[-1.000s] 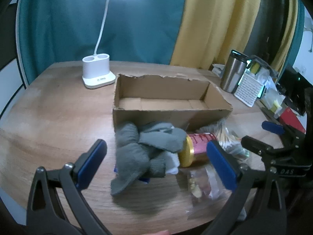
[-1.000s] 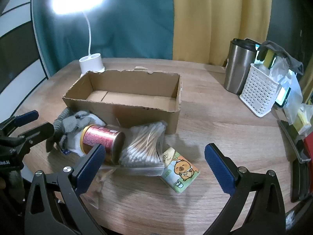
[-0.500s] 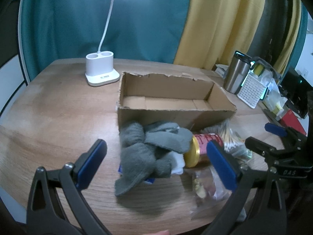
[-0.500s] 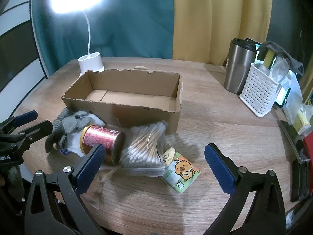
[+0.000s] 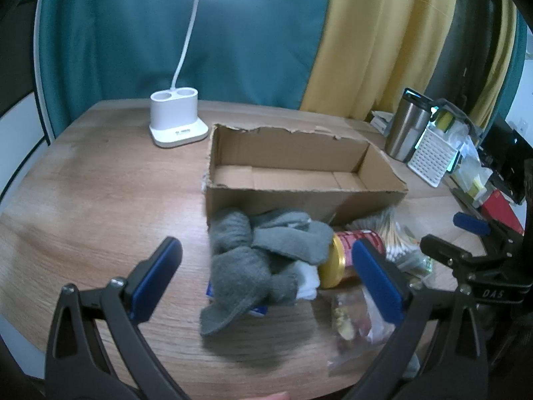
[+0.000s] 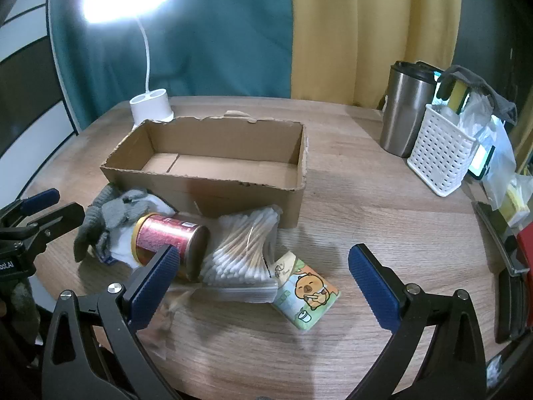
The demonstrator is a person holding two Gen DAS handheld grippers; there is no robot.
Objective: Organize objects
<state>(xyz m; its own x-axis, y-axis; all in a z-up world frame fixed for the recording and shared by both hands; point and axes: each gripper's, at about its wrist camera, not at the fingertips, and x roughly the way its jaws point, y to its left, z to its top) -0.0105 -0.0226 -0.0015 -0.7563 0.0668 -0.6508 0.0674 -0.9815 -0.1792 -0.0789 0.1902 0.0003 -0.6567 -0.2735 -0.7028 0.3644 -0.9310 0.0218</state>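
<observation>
An open, empty cardboard box (image 5: 299, 173) (image 6: 213, 163) stands mid-table. In front of it lie grey gloves (image 5: 253, 260) (image 6: 113, 215), a red can with a gold rim (image 5: 353, 256) (image 6: 166, 240) on its side, a bag of cotton swabs (image 6: 243, 250) (image 5: 393, 240), a cartoon tissue pack (image 6: 306, 295) and a clear snack bag (image 5: 356, 320). My left gripper (image 5: 266, 280) is open, just above the gloves. My right gripper (image 6: 263, 283) is open, above the swabs and tissue pack.
A white lamp base (image 5: 176, 120) (image 6: 151, 105) stands behind the box. A steel tumbler (image 6: 404, 106) (image 5: 404, 126) and a white perforated basket (image 6: 439, 146) stand at the right, with clutter and a red box (image 5: 499, 206) near the table's right edge.
The left gripper has pulled back and to the left a little, so the box and gloves sit further right in its view. The right gripper has barely moved. Both stay open.
</observation>
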